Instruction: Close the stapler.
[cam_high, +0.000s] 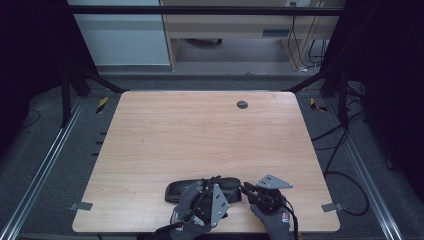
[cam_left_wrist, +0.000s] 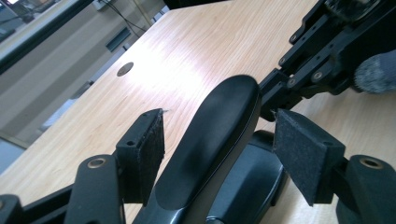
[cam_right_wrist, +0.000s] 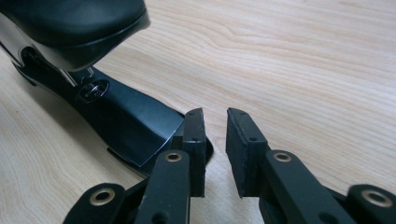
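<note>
A: Between the left claw's (cam_left_wrist: 219, 135) pads: a black stapler (cam_left_wrist: 210, 154), its top arm running straight up the gap. Pads set wide, clear of it on both sides. No grip.

B: Just ahead of the right claw (cam_right_wrist: 215, 140), same stapler (cam_right_wrist: 93, 88): flat base plate lying on the table (cam_right_wrist: 303, 60), its end tucked under and left of the left pad. Top arm raised above the plate, up and to the left. Pads parted by a narrow slot, nothing inside it.

A: Touching the plate?

B: Cannot tell. Left pad right at the plate's edge; contact hidden.

A: From above: both claws near the table's (cam_high: 200, 135) front edge, close together. Left claw (cam_high: 217, 187) over the stapler (cam_high: 180, 190), right claw (cam_high: 247, 189) at its right end. Gloved hands behind each.

B: Beyond the left claw's pads, past the stapler's tip: the right claw's black linkage and a bit of grey glove (cam_left_wrist: 373, 74), upper right. Pointed at the stapler's far end.

A: Farther off from the left claw?

B: Bare wood, then a small dark round cap (cam_left_wrist: 125, 69) set in the tabletop, up and to the left. Seen from above, far side of the table, well apart from both claws.
</note>
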